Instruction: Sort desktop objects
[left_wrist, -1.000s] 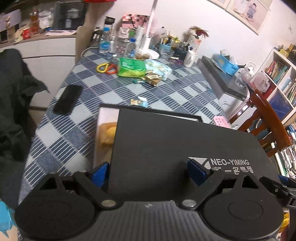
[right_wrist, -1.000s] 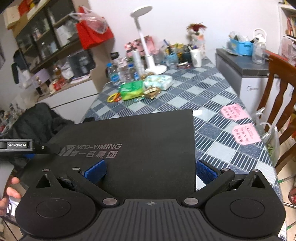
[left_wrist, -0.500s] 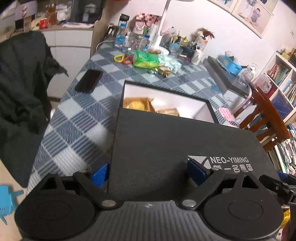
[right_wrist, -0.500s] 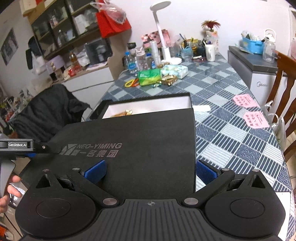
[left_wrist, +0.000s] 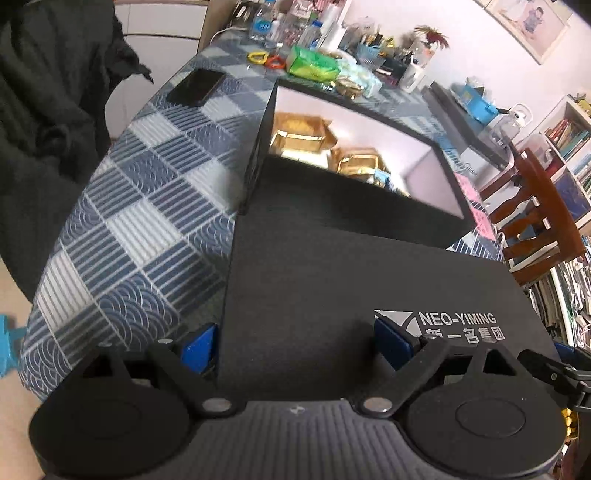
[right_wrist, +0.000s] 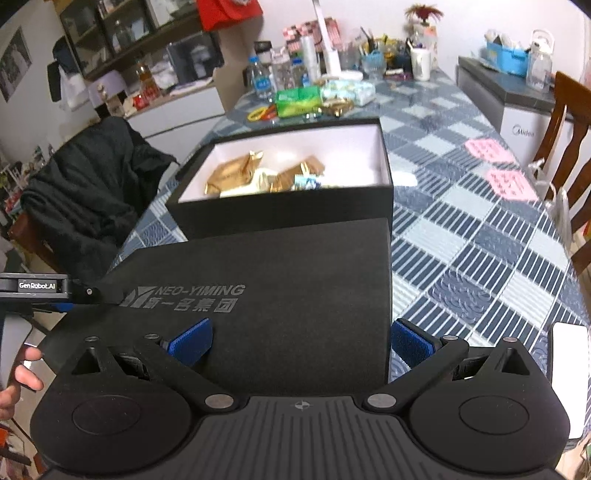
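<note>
A black lid (left_wrist: 369, 266) printed NEO-YIMING is held level between both grippers, in front of the box. My left gripper (left_wrist: 295, 343) is shut on its left near part, one blue pad outside the lid's edge. My right gripper (right_wrist: 299, 343) is shut on the right near part of the same lid (right_wrist: 277, 258). Beyond it the black box (right_wrist: 280, 210) stands uncovered on the checked tablecloth, white inside, with gold packets (right_wrist: 236, 173) and a small blue-white wrapper in it. In the left wrist view the box (left_wrist: 255, 155) and gold packets (left_wrist: 303, 133) show past the lid's far edge.
A black phone (left_wrist: 195, 86) lies left of the box. A green packet (right_wrist: 297, 101), coloured rings, bottles and cups crowd the far end. Pink notes (right_wrist: 487, 149) lie at the right, a white flat object (right_wrist: 569, 369) at the near right. A dark jacket (right_wrist: 92, 177) hangs over a chair on the left; a wooden chair (left_wrist: 535, 218) stands on the right.
Both grippers drew the lid back toward the near table edge. The box, mostly covered a second ago, now stands fully uncovered with its contents showing.
</note>
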